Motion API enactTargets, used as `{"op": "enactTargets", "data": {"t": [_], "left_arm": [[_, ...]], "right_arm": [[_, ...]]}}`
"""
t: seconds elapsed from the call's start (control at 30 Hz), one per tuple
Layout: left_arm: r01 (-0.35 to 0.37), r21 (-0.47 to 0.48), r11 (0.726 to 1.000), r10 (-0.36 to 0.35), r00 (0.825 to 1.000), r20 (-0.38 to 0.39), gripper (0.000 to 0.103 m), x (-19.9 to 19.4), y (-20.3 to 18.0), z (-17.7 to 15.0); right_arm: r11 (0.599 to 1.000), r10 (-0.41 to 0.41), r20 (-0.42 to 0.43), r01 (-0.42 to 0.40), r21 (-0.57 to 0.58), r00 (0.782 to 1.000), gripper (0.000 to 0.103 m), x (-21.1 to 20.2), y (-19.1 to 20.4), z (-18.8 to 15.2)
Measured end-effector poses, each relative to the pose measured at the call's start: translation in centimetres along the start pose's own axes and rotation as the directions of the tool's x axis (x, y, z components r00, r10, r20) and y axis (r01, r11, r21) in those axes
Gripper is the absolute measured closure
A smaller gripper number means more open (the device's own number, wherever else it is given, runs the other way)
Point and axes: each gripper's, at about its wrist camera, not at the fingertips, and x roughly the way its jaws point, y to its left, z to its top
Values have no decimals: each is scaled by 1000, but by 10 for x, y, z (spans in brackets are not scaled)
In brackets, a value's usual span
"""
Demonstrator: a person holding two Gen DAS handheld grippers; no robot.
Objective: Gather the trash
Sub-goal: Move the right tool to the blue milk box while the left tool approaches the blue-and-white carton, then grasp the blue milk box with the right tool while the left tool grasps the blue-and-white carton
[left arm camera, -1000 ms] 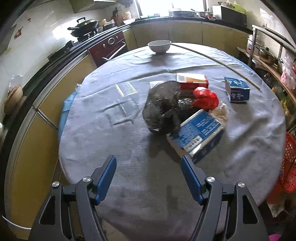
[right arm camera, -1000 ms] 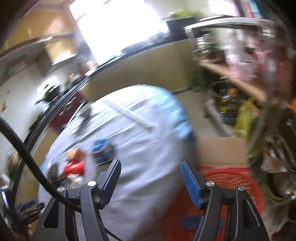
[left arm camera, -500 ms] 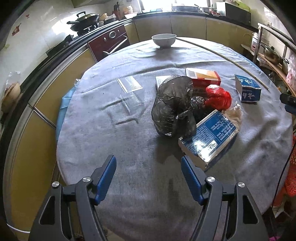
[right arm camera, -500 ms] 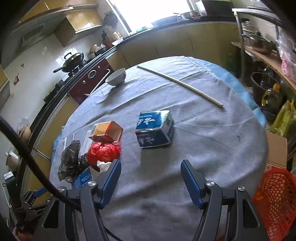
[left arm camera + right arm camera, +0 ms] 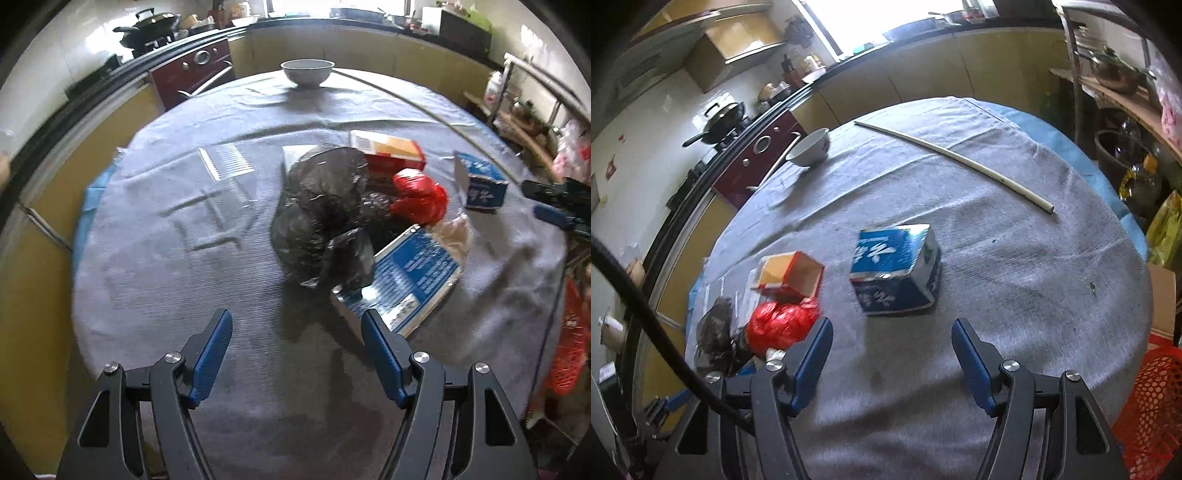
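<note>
Trash lies on a round table with a grey cloth (image 5: 155, 258). A crumpled black plastic bag (image 5: 321, 210) sits mid-table, with a red bag (image 5: 421, 199), a flat blue box (image 5: 410, 280) and a red and orange carton (image 5: 391, 151) around it. A small blue carton (image 5: 897, 269) lies apart, also in the left wrist view (image 5: 480, 181). My left gripper (image 5: 295, 343) is open and empty, just short of the black bag. My right gripper (image 5: 892, 350) is open and empty, just short of the small blue carton.
A white bowl (image 5: 307, 72) stands at the far table edge. A long thin stick (image 5: 956, 162) lies across the far right of the cloth. A red mesh basket (image 5: 1156, 402) stands on the floor to the right. Kitchen counters and a stove ring the table.
Both grippers have moved in over the table toward the trash. The right gripper swung from the floor side to face the small blue carton. Both stayed open.
</note>
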Motion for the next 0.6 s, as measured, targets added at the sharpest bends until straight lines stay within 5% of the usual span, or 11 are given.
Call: {"op": "enactTargets", "data": {"t": [0.6], "left_arm": [[206, 44, 978, -208, 977, 56, 28, -6, -9, 10]], "right_arm": [[994, -43, -19, 44, 100, 999, 25, 60, 3, 49]]}}
